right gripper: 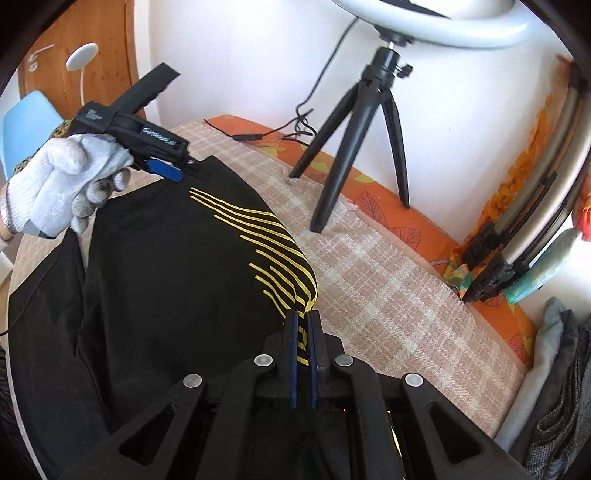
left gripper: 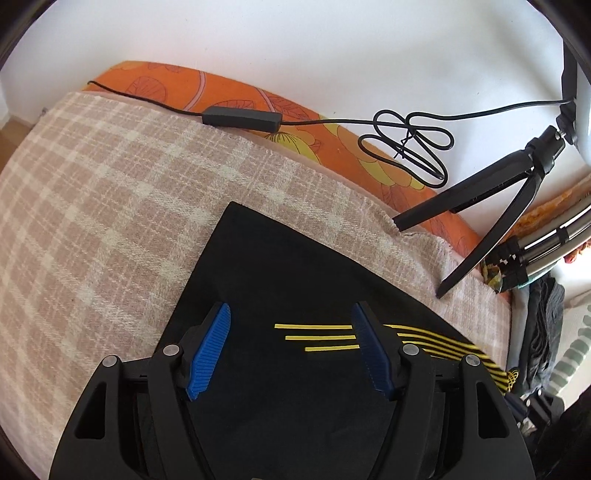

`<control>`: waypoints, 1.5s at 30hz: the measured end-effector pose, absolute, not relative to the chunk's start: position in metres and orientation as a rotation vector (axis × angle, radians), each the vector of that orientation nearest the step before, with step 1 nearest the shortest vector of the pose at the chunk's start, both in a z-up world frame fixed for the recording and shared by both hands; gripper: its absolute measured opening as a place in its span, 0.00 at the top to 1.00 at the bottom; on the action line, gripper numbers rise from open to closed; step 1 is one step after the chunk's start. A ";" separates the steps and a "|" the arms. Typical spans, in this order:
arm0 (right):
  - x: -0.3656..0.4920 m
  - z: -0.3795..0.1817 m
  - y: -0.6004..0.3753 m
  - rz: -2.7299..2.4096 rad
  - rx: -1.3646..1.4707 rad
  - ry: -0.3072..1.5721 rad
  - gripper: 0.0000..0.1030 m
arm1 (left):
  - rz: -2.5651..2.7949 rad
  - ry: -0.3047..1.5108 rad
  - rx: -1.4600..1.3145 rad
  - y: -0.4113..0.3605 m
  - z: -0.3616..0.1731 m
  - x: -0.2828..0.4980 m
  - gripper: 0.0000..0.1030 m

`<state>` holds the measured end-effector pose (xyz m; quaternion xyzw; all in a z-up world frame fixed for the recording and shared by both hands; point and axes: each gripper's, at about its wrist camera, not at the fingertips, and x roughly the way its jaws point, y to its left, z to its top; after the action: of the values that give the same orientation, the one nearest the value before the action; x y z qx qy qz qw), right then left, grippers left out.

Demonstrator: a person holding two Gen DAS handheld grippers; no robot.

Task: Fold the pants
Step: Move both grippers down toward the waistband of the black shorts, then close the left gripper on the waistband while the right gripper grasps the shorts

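Observation:
Black pants (left gripper: 280,273) with thin yellow stripes (left gripper: 317,336) lie on a beige checked blanket (left gripper: 96,221). In the left wrist view my left gripper (left gripper: 291,319) is open, its blue pads (left gripper: 208,350) spread above the black cloth. In the right wrist view the pants (right gripper: 166,277) are bunched and partly lifted. My right gripper (right gripper: 302,317) is shut on the pants' striped edge (right gripper: 288,280). The left gripper (right gripper: 173,170), held by a white-gloved hand (right gripper: 70,181), sits at the far edge of the pants.
A black mini tripod (right gripper: 362,147) with a ring light (right gripper: 443,26) stands on the blanket's far edge, its cable and inline switch (left gripper: 242,118) trailing over the orange flowered sheet (left gripper: 221,92). Folded tripod legs (right gripper: 517,240) and piled clothes (right gripper: 554,387) lie at right.

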<state>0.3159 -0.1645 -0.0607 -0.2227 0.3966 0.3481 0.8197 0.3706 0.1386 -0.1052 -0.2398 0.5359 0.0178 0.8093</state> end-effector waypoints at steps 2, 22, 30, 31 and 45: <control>0.294 -0.055 -0.160 0.760 -0.498 0.814 0.98 | 0.037 1.144 -0.545 0.134 -0.104 0.369 0.34; 0.209 -0.089 -0.142 0.841 -0.734 0.754 0.98 | 0.089 1.101 -0.770 0.123 -0.113 0.360 0.34; 0.205 -0.068 -0.149 0.776 -0.696 0.668 0.98 | 0.148 1.042 -0.635 0.104 -0.118 0.360 0.76; 0.205 -0.063 -0.150 0.768 -0.688 0.658 0.98 | 0.146 1.044 -0.647 0.105 -0.121 0.360 0.94; 0.201 -0.047 -0.167 0.747 -0.647 0.720 0.99 | 0.088 0.908 -0.555 0.107 -0.093 0.316 0.99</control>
<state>0.2008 -0.1668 -0.0473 -0.3037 0.3379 0.3506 0.8190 0.3165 0.1066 -0.0931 -0.2646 0.4326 0.0419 0.8609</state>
